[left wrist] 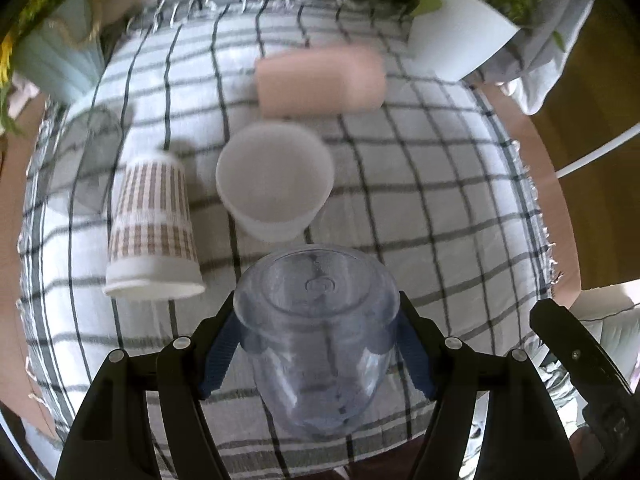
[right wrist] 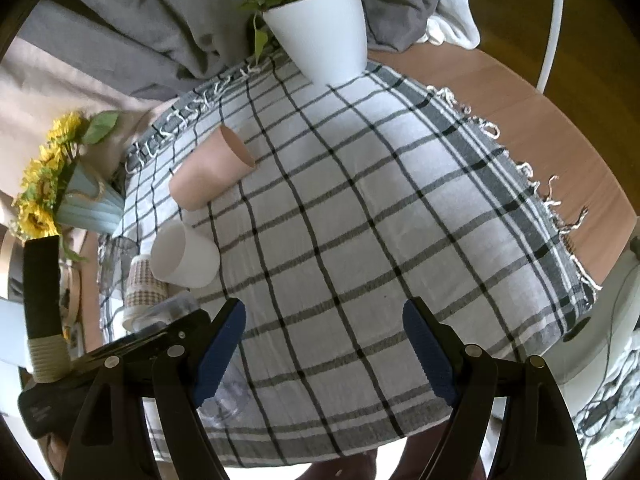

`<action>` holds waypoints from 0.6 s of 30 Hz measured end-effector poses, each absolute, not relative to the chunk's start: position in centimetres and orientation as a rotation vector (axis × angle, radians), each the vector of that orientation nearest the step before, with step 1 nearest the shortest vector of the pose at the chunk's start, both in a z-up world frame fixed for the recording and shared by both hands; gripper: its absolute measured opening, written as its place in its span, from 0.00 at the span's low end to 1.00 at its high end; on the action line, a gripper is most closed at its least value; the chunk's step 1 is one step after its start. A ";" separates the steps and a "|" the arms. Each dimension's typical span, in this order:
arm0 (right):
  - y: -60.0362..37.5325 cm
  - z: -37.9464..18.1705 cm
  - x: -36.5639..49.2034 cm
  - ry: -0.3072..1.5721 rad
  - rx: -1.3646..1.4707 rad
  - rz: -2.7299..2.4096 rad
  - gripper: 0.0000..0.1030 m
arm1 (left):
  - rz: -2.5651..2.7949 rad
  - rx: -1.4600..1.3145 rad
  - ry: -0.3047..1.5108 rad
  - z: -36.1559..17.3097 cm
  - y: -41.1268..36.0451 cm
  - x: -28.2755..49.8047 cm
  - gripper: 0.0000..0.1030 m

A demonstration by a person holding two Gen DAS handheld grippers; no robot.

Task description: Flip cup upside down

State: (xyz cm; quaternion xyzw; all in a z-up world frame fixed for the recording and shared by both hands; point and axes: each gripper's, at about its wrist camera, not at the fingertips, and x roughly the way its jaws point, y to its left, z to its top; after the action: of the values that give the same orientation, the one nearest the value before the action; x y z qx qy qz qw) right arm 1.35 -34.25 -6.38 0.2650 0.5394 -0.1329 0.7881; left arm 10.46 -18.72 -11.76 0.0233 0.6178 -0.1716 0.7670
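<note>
My left gripper (left wrist: pixel 318 322) is shut on a clear plastic cup (left wrist: pixel 316 336), its blue pads (left wrist: pixel 222 350) pressed on both sides. The cup's base points away from the camera and its mouth faces toward me, above the checked cloth. In the right wrist view part of the clear cup (right wrist: pixel 228 398) shows low at the left, behind the left finger. My right gripper (right wrist: pixel 324 344) is open and empty above the checked cloth (right wrist: pixel 360 220).
A white cup (left wrist: pixel 276 182) stands upright, a patterned paper cup (left wrist: pixel 150 228) stands upside down, a pink cup (left wrist: pixel 320 80) lies on its side. A clear glass (left wrist: pixel 86 160) is at left. A white plant pot (right wrist: pixel 324 24) and a sunflower vase (right wrist: pixel 84 204) stand at the cloth's edges.
</note>
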 end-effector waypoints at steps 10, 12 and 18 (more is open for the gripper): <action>-34.8 -4.8 1.1 1.114 0.554 -0.323 0.79 | -0.411 0.115 1.206 -9.9 -19.5 10.5 0.69; -34.8 -4.9 0.9 1.117 0.551 -0.331 0.79 | -0.414 0.131 1.197 -9.8 -19.8 10.2 0.69; -35.0 -5.0 0.3 1.126 0.560 -0.347 0.79 | -0.414 0.147 1.196 -9.8 -20.0 10.0 0.69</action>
State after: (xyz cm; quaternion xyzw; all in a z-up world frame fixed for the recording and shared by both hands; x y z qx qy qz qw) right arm 0.29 -34.96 -5.02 0.2606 0.5241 -0.1614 0.7946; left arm 10.03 -20.01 -9.80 0.0688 0.5585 -0.1935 0.8037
